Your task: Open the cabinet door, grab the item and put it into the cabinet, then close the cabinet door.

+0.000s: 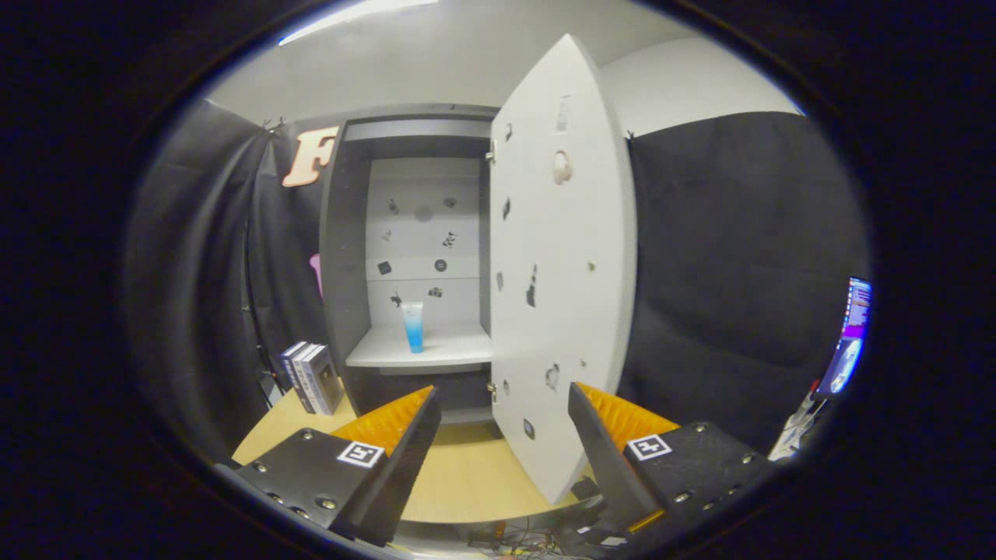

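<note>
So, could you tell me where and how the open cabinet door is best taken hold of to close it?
Grip the cabinet door by its free edge, which swings out toward the open gripper. Come from the right, outer side and push toward the cabinet. No handle is clear; the tube already stands inside.

**Fingers spread, nothing held**

Hand-held gripper [504, 412] held level and facing forward, fingers [405, 435] parted wide with an open gap between them. Nothing gripped, nothing touching either inner face. Ribbed pads turned inward toward each other. Square marker tags on top of both finger bases.
</note>
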`<state>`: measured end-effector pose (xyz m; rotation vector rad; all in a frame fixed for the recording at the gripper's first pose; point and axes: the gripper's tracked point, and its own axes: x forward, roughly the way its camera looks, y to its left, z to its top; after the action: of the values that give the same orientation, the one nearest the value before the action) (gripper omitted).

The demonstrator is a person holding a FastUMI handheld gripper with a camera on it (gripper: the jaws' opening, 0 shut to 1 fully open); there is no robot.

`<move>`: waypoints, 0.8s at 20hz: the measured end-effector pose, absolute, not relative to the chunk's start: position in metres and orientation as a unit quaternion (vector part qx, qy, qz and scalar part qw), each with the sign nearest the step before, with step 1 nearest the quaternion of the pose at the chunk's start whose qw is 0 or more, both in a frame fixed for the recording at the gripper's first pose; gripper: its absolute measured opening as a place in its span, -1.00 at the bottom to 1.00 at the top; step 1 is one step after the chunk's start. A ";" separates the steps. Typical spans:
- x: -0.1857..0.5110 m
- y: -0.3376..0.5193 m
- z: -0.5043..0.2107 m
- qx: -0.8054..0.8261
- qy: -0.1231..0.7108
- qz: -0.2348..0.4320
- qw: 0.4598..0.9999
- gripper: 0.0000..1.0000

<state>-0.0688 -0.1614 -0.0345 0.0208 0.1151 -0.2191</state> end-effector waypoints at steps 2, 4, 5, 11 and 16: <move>-0.080 -0.193 -0.035 0.013 0.060 -0.135 0.989 0.96; -0.086 -0.224 -0.035 0.013 0.063 -0.159 0.985 0.96; -0.088 -0.241 -0.035 0.014 0.062 -0.169 0.984 0.96; -0.051 -0.304 -0.040 0.039 0.066 -0.180 0.981 0.96; -0.021 -0.304 -0.041 0.065 0.056 -0.130 0.988 0.96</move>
<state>-0.0210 -0.3042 -0.0408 0.1308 0.1117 -0.2603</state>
